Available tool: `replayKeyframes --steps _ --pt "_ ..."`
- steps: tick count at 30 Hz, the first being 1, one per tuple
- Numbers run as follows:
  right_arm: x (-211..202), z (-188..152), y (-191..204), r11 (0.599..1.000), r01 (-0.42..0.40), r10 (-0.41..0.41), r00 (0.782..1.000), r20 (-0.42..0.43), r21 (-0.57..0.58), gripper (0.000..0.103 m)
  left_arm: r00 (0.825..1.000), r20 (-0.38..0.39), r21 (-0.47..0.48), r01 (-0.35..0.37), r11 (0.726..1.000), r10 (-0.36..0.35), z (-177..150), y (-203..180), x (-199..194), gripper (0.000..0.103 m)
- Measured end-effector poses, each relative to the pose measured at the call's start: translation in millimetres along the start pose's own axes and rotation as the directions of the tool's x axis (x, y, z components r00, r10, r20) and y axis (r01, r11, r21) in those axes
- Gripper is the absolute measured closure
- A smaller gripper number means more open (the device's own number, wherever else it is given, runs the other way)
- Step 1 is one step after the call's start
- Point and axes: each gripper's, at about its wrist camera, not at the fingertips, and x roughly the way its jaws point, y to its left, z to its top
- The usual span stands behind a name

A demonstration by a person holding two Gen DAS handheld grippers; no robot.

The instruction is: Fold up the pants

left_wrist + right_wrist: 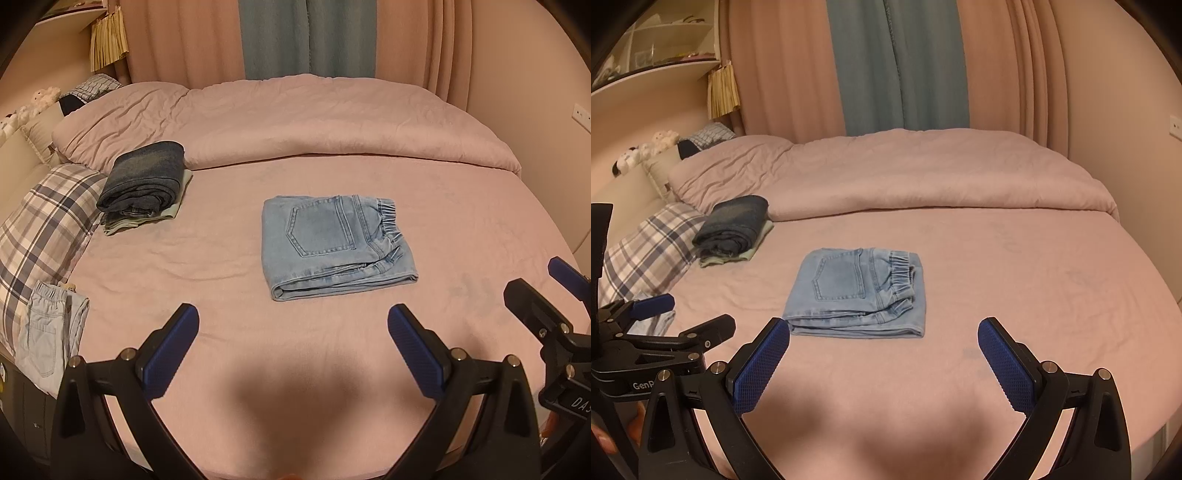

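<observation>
Both tools were nearest the camera, hanging over the front edge of the bed (332, 369). The left gripper (293, 317) had its blue pads spread wide with nothing between them, and the right gripper (882, 332) was just as released and empty. Neither touched the light blue pants (334, 243), which sat just beyond them, about mid-bed. Looked like the holder had pulled back because the folding itself seemed done.

The pants were a neat flat rectangle, back pocket up, elastic waistband bunched on the side away from the plaid pillow (44, 229), folded edge toward the grippers. Probably left in the open middle since that's where there's room to work.

Farther from the pants, toward the pillow side, a dark folded garment (146, 181) rested on a pale green one, looking like a finished pile. Another light pair (48, 332) hung off the bed's corner by the pillow, maybe waiting its turn. Beyond everything, the rolled-back duvet (314, 125) lay against the curtains (273, 37), presumably to keep the sheet clear.
</observation>
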Motion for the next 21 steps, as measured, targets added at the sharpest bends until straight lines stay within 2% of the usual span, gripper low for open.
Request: replayKeyframes --steps 21 --pt "4.2 -3.2 -4.6 1.0 0.003 -0.003 1.0 -0.011 0.0 0.001 1.0 -0.016 0.009 0.011 1.0 -0.01 0.5 0.9 10.2 0.001"
